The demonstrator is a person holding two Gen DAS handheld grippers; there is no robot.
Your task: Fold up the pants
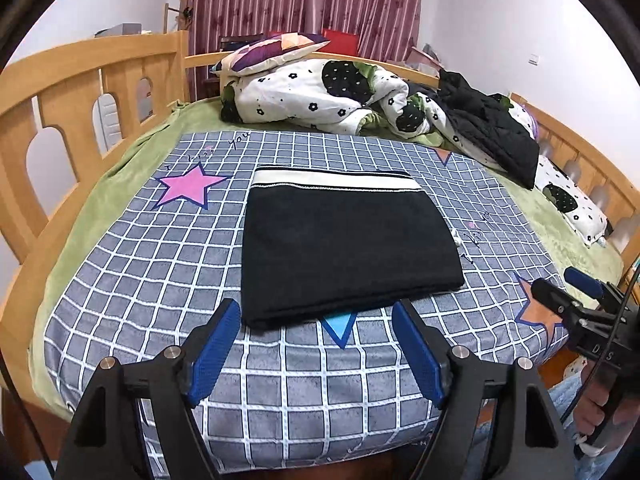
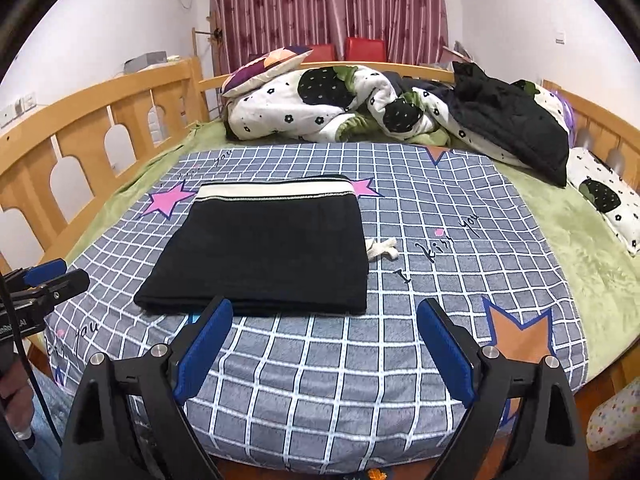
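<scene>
The black pants (image 1: 344, 248) lie folded into a flat rectangle on the grey checked blanket (image 1: 160, 264), with a cream waistband along the far edge. A white drawstring (image 2: 382, 249) sticks out at their right side. My left gripper (image 1: 316, 312) is open and empty, hovering just in front of the pants' near edge. My right gripper (image 2: 324, 312) is open and empty, to the right of the pants' near right corner (image 2: 360, 308). The pants also show in the right wrist view (image 2: 264, 248). Each gripper shows at the edge of the other's view.
A crumpled white flowered quilt (image 1: 320, 96), a patchwork pillow (image 1: 272, 52) and a black jacket (image 1: 492, 128) lie at the far end of the bed. Wooden rails (image 1: 80, 92) run along the left and right sides. A green sheet (image 2: 560, 232) lies under the blanket.
</scene>
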